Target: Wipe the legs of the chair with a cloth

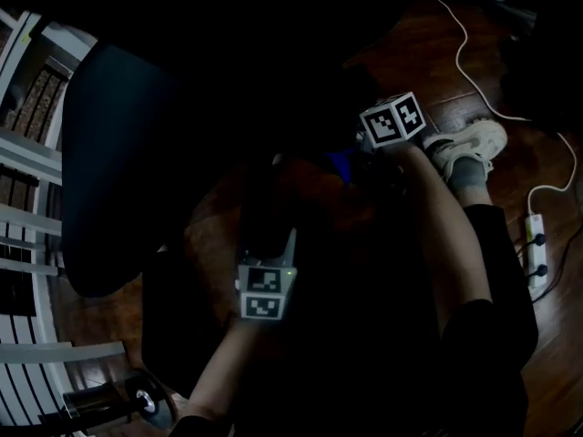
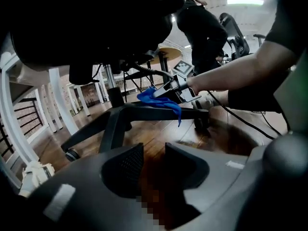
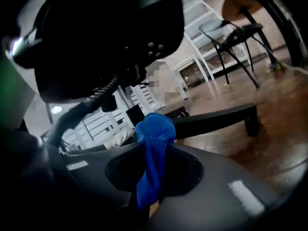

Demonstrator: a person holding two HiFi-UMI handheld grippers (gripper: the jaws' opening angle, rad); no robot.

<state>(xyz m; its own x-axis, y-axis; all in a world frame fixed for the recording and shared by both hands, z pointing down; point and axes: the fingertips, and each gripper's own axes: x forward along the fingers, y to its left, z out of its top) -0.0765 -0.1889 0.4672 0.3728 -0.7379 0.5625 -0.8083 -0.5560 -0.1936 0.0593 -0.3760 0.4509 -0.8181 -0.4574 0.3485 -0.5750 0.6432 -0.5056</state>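
Note:
The office chair's black star base (image 2: 144, 112) stands on the wooden floor under its dark seat (image 1: 118, 153). A blue cloth (image 2: 159, 97) lies against one leg near the hub, with my right gripper (image 2: 180, 88) shut on it. In the right gripper view the cloth (image 3: 155, 129) bunches up between the jaws of the right gripper (image 3: 154, 153), and a chair leg (image 3: 216, 119) runs off to the right behind it. My left gripper (image 2: 154, 153) hangs low in front of the base, open, with only floor showing between its jaws.
A caster (image 2: 72, 154) ends the near left leg and another (image 2: 201, 124) sits right of the cloth. A white railing (image 1: 27, 244) borders the left. A shoe (image 1: 469, 148), a white cable (image 1: 474, 71) and a power strip (image 1: 536, 244) lie at the right.

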